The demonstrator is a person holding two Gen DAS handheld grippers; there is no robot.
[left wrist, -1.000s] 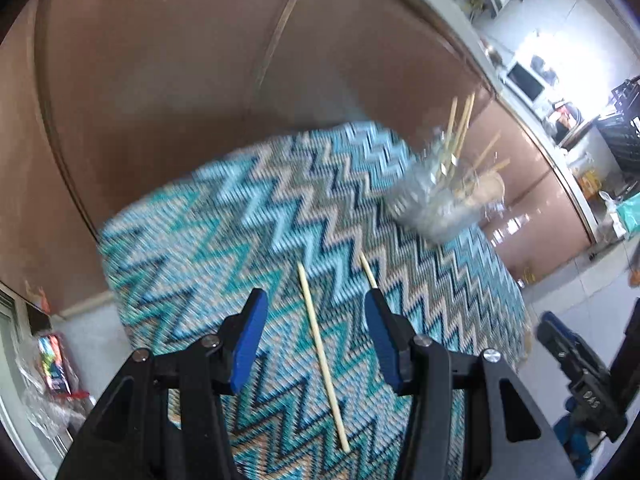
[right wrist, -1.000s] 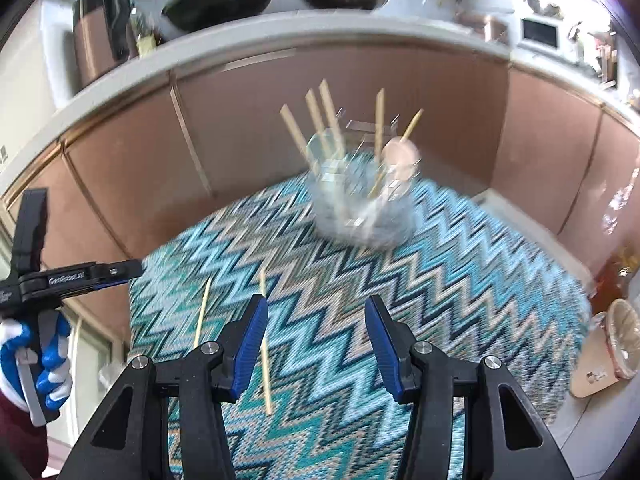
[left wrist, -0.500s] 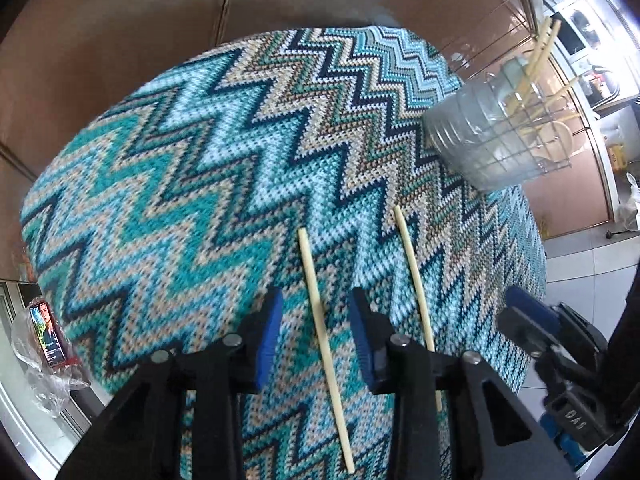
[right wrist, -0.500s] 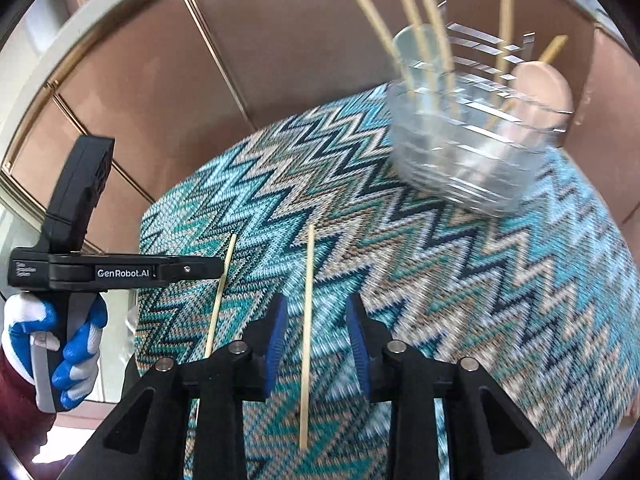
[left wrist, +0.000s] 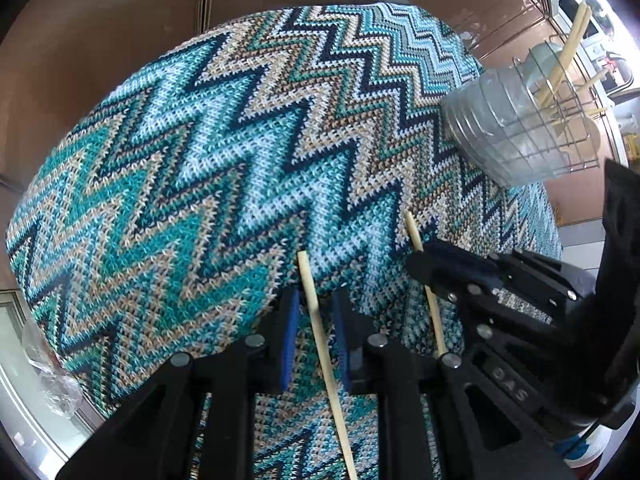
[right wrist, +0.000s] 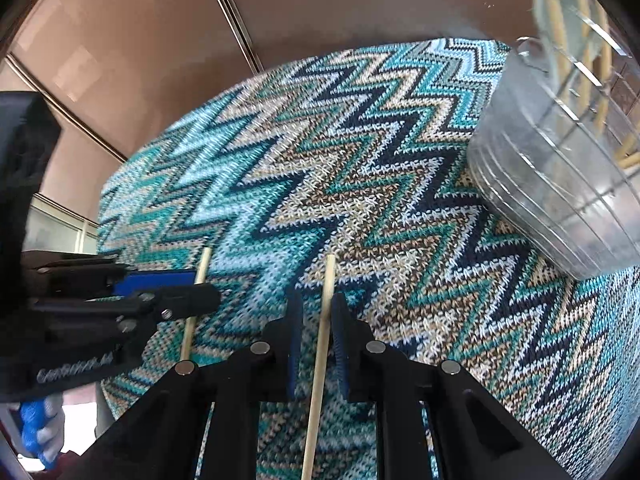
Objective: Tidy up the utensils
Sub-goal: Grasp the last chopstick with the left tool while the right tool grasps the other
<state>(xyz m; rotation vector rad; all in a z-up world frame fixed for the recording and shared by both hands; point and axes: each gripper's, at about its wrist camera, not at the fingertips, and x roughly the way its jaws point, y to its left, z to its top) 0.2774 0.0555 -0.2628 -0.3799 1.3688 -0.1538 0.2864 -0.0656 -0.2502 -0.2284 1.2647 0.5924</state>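
Two wooden chopsticks lie side by side on a round table under a teal zigzag knit cloth (left wrist: pixel 208 168). My left gripper (left wrist: pixel 316 300) points steeply down with the left chopstick (left wrist: pixel 306 270) between its blue pads. Its jaws are closing, and a gap shows on both sides. My right gripper (right wrist: pixel 317 304) straddles the right chopstick (right wrist: pixel 329 276). Its jaws are closing too, with a gap on the left side. Each view shows the other gripper, the right gripper (left wrist: pixel 420 268) and the left gripper (right wrist: pixel 196 286), at its own stick. A clear utensil holder (right wrist: pixel 560 184) stands at the far right.
The holder (left wrist: pixel 512 132) has a wire frame and holds several chopsticks and a pale spoon. Brown cabinet fronts (right wrist: pixel 320 4) curve behind the table. The cloth edge drops off at the left. A crumpled clear bag (left wrist: pixel 48 376) lies low left. A gloved hand (right wrist: pixel 36 428) holds the left gripper.
Both grippers have come down close to the cloth and tipped downward. Each pair of jaws has narrowed from wide open to a slim gap around one chopstick. The right gripper has moved in beside the left.
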